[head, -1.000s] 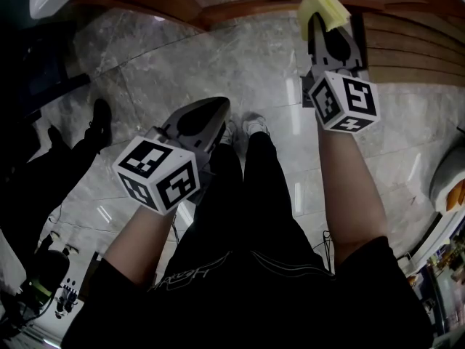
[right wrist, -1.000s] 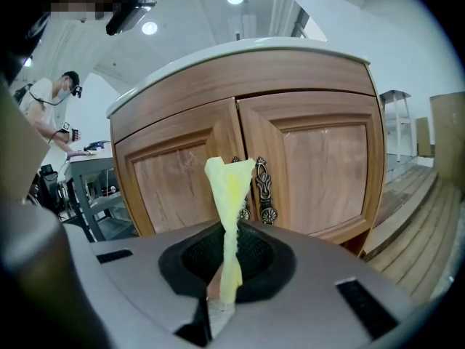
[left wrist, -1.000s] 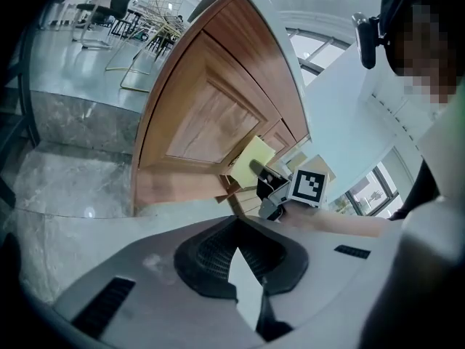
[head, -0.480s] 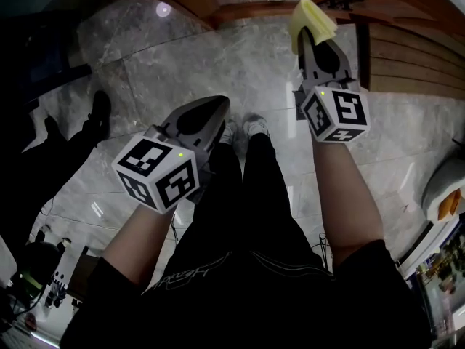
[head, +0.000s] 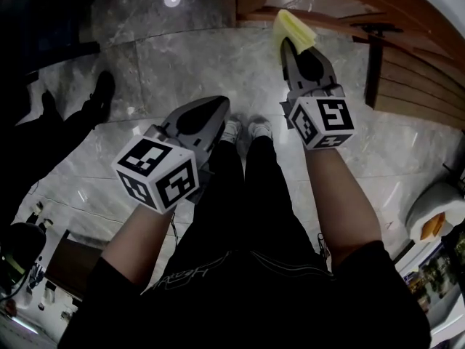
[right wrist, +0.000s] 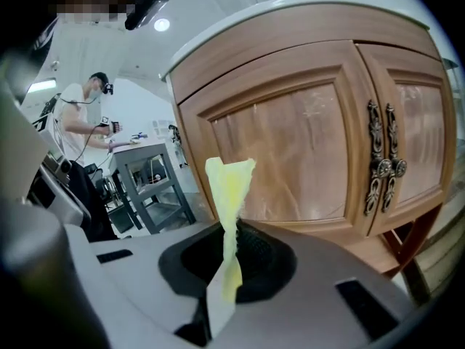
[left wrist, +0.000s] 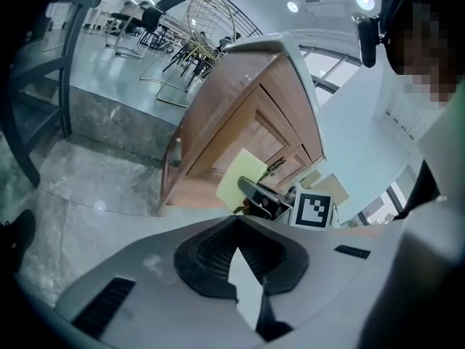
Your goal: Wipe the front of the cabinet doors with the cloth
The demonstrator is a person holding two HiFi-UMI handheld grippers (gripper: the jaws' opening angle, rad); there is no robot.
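Note:
My right gripper (head: 285, 41) is shut on a folded yellow cloth (head: 293, 26), held forward over the floor just short of the wooden cabinet (head: 410, 71). In the right gripper view the cloth (right wrist: 229, 184) stands up from the closed jaws of that gripper (right wrist: 231, 227). Behind it is the cabinet's left door (right wrist: 290, 155), apart from the cloth. The right door (right wrist: 421, 140) and a pair of ornate metal handles (right wrist: 381, 167) lie further right. My left gripper (head: 216, 106) is shut and holds nothing, low beside my legs. The left gripper view shows the left gripper (left wrist: 236, 219), the cabinet (left wrist: 240, 115) and the cloth (left wrist: 242, 177).
The grey marble floor (head: 182, 57) spreads below me, with my own shoes (head: 247, 128) at its middle. Another person's dark legs (head: 80, 122) stand at the left. A grey metal table (right wrist: 149, 184) and a person in white (right wrist: 81, 115) are left of the cabinet.
The right gripper with the cloth has shifted left and slightly lower in the head view. The cabinet now sits further right. The left gripper has stayed put.

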